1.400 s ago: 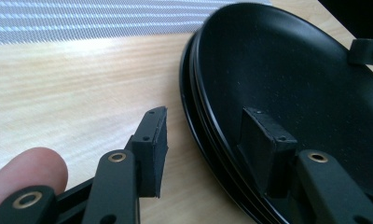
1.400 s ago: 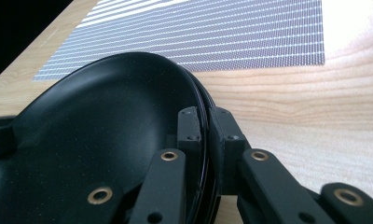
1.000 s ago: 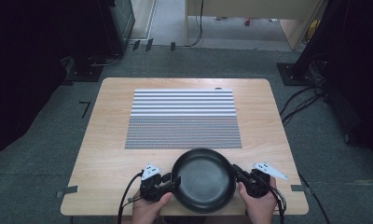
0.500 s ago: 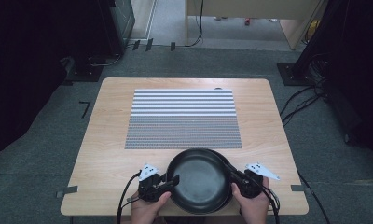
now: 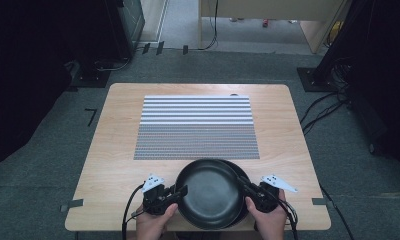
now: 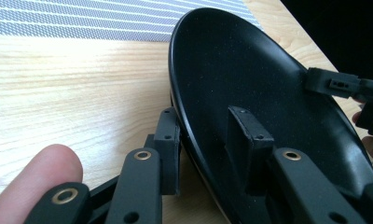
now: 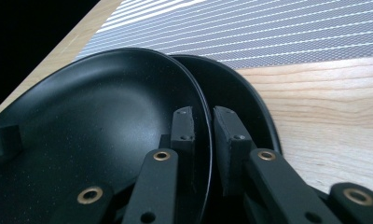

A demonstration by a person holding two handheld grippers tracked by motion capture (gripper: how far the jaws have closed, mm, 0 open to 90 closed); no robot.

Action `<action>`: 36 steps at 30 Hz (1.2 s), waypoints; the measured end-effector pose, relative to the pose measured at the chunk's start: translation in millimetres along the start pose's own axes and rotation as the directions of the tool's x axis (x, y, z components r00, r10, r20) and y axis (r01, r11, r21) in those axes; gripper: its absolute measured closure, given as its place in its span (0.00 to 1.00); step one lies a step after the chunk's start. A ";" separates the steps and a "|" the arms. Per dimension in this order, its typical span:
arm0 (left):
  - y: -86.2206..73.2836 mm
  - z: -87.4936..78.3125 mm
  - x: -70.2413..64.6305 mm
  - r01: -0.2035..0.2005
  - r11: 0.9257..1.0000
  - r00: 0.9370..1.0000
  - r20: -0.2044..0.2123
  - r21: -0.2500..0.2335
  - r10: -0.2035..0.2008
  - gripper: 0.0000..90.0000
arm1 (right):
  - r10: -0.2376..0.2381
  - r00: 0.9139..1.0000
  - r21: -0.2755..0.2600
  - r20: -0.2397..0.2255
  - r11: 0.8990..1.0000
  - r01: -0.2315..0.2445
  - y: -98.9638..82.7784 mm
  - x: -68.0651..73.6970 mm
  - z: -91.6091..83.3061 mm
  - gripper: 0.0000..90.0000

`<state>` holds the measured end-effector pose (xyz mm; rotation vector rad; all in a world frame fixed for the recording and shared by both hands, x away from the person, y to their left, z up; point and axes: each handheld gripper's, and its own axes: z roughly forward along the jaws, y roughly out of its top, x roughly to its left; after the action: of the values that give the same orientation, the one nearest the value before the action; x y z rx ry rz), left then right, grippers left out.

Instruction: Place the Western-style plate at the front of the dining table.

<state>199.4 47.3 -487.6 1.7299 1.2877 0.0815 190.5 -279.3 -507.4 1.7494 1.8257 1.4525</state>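
Two shallow black plates lie stacked near the table's front edge. The top black plate (image 5: 207,195) (image 6: 250,79) (image 7: 96,135) sits shifted left of the lower black plate (image 5: 242,172) (image 7: 236,93), whose rim peeks out at its right. My left gripper (image 5: 177,192) (image 6: 205,140) is shut on the top plate's left rim, one jaw inside and one outside. At the opposite rim, my right gripper (image 5: 247,189) (image 7: 205,133) is shut on the same plate. The right gripper's jaw also shows at the far rim in the left gripper view.
A grey striped placemat (image 5: 195,127) (image 7: 268,37) covers the middle of the wooden table (image 5: 113,165), just beyond the plates. The table's front edge is right under the hands. Cables and dark stands lie on the floor to the right.
The top plate, held by both grippers, has slid slightly left and toward the person, uncovering the lower plate's right rim.
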 end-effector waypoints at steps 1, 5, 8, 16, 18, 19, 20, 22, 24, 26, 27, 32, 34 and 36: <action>0.4 -1.0 0.7 0.003 1.000 1.000 0.001 -0.003 -0.003 0.74 | 0.004 1.000 0.003 -0.006 1.000 -0.004 -0.2 0.2 0.4 0.87; 1.3 -2.2 4.8 0.011 1.000 1.000 0.017 0.003 -0.011 0.75 | 0.012 1.000 0.012 -0.027 1.000 -0.012 -0.7 0.3 2.2 0.85; 1.1 -2.0 6.3 0.017 1.000 1.000 0.024 0.005 -0.017 0.75 | 0.023 0.999 0.016 -0.034 1.000 -0.023 -0.4 -0.8 2.2 0.85; 1.5 -1.6 12.2 0.043 0.999 0.997 0.063 0.009 -0.043 0.77 | 0.149 0.983 0.114 -0.103 0.984 -0.137 -0.4 -12.0 5.0 0.84; 1.5 -1.3 13.5 0.044 0.999 0.996 0.073 0.011 -0.044 0.78 | 0.174 0.978 0.121 -0.116 0.980 -0.160 -0.2 -14.3 5.3 0.85; 1.5 -1.3 13.5 0.044 0.999 0.996 0.073 0.011 -0.044 0.78 | 0.174 0.978 0.121 -0.116 0.980 -0.160 -0.2 -14.3 5.3 0.85; 1.4 -1.1 14.5 0.047 0.999 0.996 0.082 0.013 -0.048 0.78 | 0.206 0.970 0.135 -0.128 0.973 -0.189 0.4 -16.5 5.1 0.87; 1.2 -1.0 14.8 0.049 0.999 0.995 0.085 0.013 -0.050 0.78 | 0.235 0.962 0.141 -0.137 0.966 -0.216 0.4 -18.8 5.2 0.88; 0.8 -1.3 13.6 0.039 0.999 0.996 0.083 0.010 -0.039 0.78 | 0.261 0.955 0.144 -0.143 0.960 -0.240 0.3 -20.9 5.2 0.89; 0.4 -1.3 10.9 0.028 1.000 0.996 0.081 0.012 -0.029 0.78 | 0.280 0.949 0.142 -0.148 0.955 -0.260 0.1 -21.6 4.7 0.90; 0.4 -1.3 10.9 0.028 1.000 0.996 0.081 0.012 -0.029 0.78 | 0.280 0.949 0.142 -0.148 0.955 -0.260 0.1 -21.6 4.7 0.90; -3.5 4.3 7.0 0.028 0.999 0.995 0.098 0.041 -0.032 0.77 | 0.323 0.936 0.110 -0.141 0.945 -0.309 1.3 -27.9 0.6 0.92; -3.6 4.3 5.8 0.026 0.999 0.995 0.095 0.043 -0.030 0.77 | 0.348 0.926 0.109 -0.143 0.936 -0.335 0.9 -30.3 -0.6 0.93; -3.6 4.2 5.8 0.027 0.999 0.995 0.096 0.043 -0.031 0.77 | 0.374 0.915 0.114 -0.151 0.926 -0.360 0.6 -31.4 -0.8 0.93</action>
<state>201.7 49.2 -495.0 1.7281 1.2509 -0.0460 198.6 -306.6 -520.7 2.1645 1.7215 1.7324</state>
